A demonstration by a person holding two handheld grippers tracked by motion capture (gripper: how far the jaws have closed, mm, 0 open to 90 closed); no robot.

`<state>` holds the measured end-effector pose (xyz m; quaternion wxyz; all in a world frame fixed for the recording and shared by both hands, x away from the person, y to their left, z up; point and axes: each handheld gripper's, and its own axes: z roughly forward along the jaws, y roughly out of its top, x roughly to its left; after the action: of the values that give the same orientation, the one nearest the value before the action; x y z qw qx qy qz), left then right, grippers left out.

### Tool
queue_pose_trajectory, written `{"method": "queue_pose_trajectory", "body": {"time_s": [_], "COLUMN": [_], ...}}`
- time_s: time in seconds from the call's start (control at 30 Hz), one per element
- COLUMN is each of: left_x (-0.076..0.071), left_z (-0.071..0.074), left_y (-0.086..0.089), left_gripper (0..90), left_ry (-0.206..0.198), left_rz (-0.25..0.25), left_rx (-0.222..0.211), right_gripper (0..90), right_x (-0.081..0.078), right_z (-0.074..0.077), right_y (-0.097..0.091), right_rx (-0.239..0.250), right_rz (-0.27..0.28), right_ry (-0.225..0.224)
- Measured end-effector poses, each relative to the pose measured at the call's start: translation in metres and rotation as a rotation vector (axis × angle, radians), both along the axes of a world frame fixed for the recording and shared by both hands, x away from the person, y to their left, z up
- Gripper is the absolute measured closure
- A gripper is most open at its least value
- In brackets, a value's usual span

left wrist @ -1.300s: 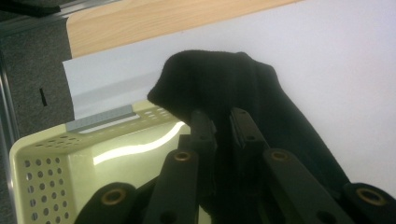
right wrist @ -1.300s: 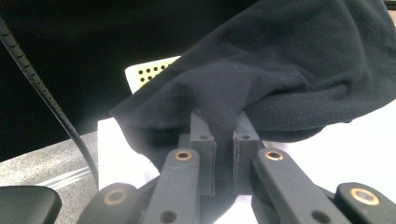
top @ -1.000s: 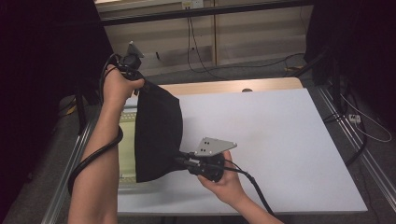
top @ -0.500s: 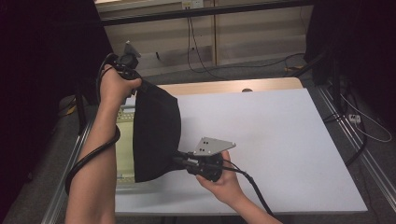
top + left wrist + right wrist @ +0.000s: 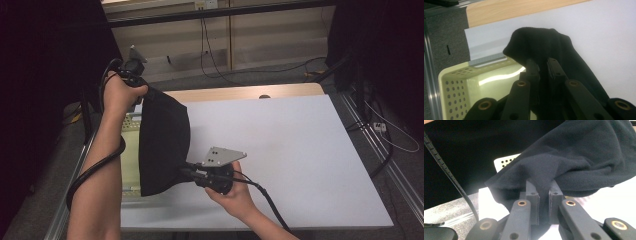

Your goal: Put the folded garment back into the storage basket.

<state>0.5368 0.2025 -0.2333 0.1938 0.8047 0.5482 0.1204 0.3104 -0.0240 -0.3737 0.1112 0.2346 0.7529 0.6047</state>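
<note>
Down the left side, a pale perforated plastic basket (image 5: pixel 131 150) sits at the edge of the surface (image 5: pixel 300 150), most of it covered by the hanging black cloth (image 5: pixel 164 142), so what lies inside cannot be made out; the left gripper view shows only its dotted wall and smooth, glossy inner side. The left hand-held gripper (image 5: pixel 134 75) is raised above the basket's far end, and its jaws are pinched narrow on an upper corner of the cloth, a soft bunched lump poking up past the tips in its own view (image 5: pixel 541 65). The cloth is thick, matt and fleecy, hanging as a broad sagging sheet between the two grips, over the basket and the left part of the white, smooth surface. Lower and further right, the right hand-held gripper (image 5: pixel 187 172), with its grey three-cornered plate on top, has its jaws closed tight on the cloth's lower corner; its own view (image 5: pixel 543 192) shows the fabric folded thickly over the tips, hiding them.
</note>
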Motion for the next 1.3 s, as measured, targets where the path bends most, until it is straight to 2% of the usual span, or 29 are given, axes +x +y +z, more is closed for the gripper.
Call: {"method": "queue_pose_trajectory", "body": {"time_s": [1.0, 1.3], "left_x": [0.001, 0.000], "left_z": [-0.001, 0.006], "left_y": [0.021, 0.021], "left_gripper": [81.7, 81.7], "left_ry": [-0.003, -0.007], "left_rz": [0.028, 0.018], "left_rx": [0.009, 0.017], "right_gripper": [82.7, 82.8], "right_x": [0.004, 0.005], "right_z": [0.001, 0.004], "right_y": [0.022, 0.023], "right_rx": [0.000, 0.003], "right_rz": [0.033, 0.040], "right_ry": [0.005, 0.002]}}
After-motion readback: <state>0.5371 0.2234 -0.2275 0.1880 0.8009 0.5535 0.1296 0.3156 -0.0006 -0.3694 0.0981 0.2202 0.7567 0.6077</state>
